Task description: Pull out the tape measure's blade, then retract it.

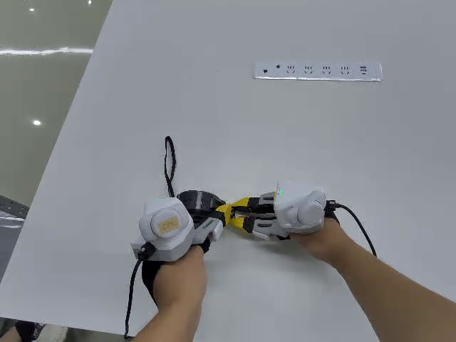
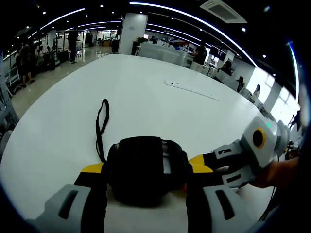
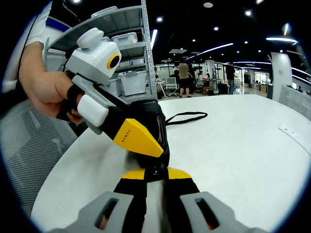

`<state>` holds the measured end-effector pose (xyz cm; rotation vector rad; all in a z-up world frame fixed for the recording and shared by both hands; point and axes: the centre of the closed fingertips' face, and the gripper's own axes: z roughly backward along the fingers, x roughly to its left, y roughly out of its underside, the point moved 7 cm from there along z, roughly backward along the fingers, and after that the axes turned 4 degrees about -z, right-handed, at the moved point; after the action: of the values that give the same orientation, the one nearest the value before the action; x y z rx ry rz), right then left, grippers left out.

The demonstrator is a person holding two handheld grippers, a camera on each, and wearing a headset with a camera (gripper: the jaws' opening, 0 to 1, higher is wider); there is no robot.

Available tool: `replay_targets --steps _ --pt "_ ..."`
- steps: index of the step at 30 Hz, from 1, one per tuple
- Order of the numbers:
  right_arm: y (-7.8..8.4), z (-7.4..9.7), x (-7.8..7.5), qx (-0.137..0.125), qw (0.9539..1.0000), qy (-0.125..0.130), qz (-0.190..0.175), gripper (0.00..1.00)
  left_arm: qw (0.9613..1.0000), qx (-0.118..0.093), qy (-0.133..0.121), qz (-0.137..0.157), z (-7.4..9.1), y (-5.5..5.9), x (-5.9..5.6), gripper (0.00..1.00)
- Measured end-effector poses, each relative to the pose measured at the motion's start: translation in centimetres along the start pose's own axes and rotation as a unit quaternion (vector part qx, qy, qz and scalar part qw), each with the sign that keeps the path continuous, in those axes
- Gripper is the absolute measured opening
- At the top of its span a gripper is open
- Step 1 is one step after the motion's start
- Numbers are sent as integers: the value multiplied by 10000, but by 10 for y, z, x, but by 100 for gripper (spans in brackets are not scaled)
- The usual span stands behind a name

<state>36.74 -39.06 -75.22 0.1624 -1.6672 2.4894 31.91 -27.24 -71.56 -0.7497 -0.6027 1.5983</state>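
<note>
Tape measure (image 2: 141, 155) clamped in left gripper (image 2: 146, 171) jaws, right gripper (image 3: 156, 174) jaws pinching front

The setting is a large open-plan office or lab. A wide white counter (image 1: 285, 128) carries a flush multi-socket power strip (image 1: 318, 70). Long linear ceiling lights (image 2: 184, 19) and a ceiling vent (image 2: 222, 10) run overhead, above a polished floor (image 1: 43, 85). A metal shelving rack (image 3: 141, 63) holds plastic storage bins (image 3: 132, 82). Several people (image 3: 184, 75) stand among distant desks, near an office chair (image 3: 171, 85). A mesh chair back (image 3: 29, 145) stands beside the counter.
</note>
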Motion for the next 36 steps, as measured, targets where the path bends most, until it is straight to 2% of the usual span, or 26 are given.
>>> replay_targets --steps 6,12,19,22,26,32,36 --pt "0 0 1 -14 10000 51 17 14 10000 11 8 -16 0 0 0 64" --pt "0 0 1 -18 9999 88 -121 15 10000 -4 33 0 0 0 0 65" --pt "0 0 2 30 9999 117 -83 16 9997 86 95 -195 -1 1 1 66" --pt "0 2 4 30 9999 73 -63 20 9996 109 158 -214 -1 1 2 67" --pt "0 4 4 43 9999 66 -64 20 9992 150 211 -302 -1 1 1 67" --pt "0 4 6 37 9999 105 -76 25 9983 105 368 -434 1 1 0 68" --pt "1 3 7 47 9999 117 -46 24 9980 81 441 -440 2 -2 1 70"
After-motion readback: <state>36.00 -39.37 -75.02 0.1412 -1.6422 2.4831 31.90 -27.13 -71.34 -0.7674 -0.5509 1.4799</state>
